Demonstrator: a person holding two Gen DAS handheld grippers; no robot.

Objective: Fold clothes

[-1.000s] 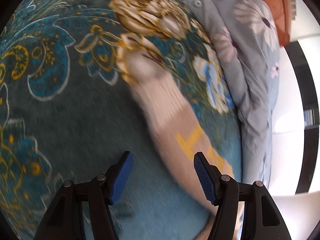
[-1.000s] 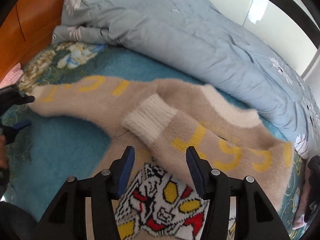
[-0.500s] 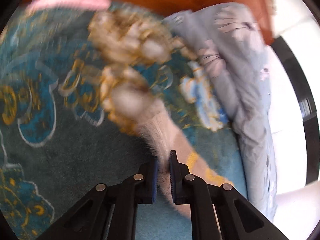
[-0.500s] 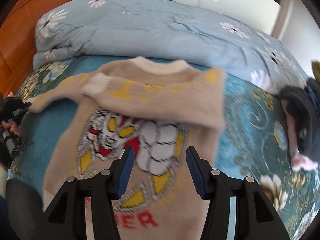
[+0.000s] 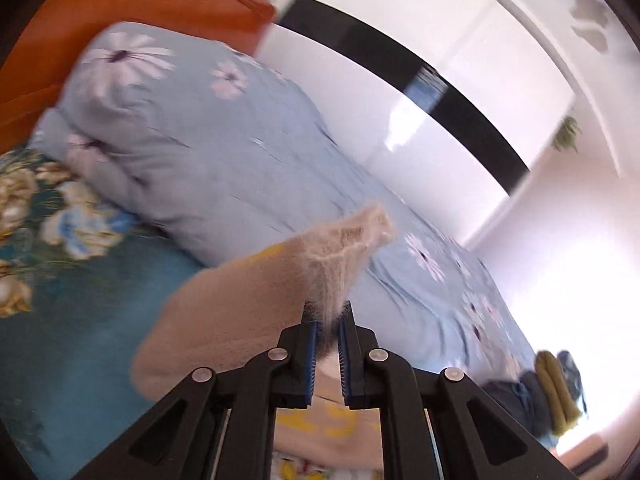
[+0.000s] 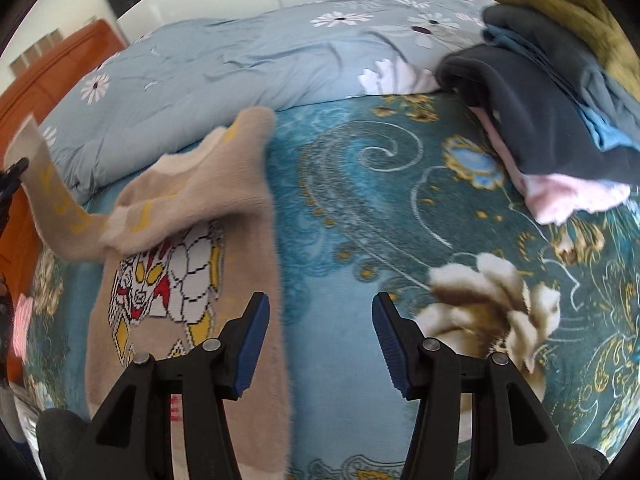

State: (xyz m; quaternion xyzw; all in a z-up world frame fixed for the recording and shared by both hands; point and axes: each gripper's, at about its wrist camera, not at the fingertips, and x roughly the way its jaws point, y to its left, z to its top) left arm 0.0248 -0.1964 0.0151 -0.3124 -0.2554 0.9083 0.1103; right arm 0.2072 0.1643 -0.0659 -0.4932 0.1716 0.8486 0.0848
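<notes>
One sleeve (image 5: 340,248) of the beige sweater (image 6: 192,280) is in hand. Left gripper (image 5: 327,312) is clenched on the fuzzy cuff end, which sticks up between the blue pads (image 5: 310,344) and is raised clear of the bedspread (image 5: 80,320). The rest of that sleeve trails down from the jaws toward the sweater body. The right-wrist view shows the same sleeve lifted at the sweater's left side.

Sweater position: lying front-up on the teal floral bedspread, collar toward the light blue duvet (image 6: 248,64), cartoon print (image 6: 164,276) showing. The other sleeve (image 6: 224,184) lies already folded across the chest, above the print.

Right gripper (image 6: 320,344): released, jaws apart, nothing between them. It hovers just beside the sweater's right edge, over bare bedspread. A pile of dark, pink and olive garments (image 6: 560,100) lies well apart from the sweater, on its far right.

Step, as judged: sleeve fold, second sleeve. The first appears done.

Next move calls for carrying the gripped cuff across the sweater chest, laying it over or alongside the folded sleeve, then letting go only once the sleeve lies flat. The knit is soft and limp, so a slack sleeve may bunch; keep light tension while lowering. The right gripper could pin the sweater body to stop it dragging.
</notes>
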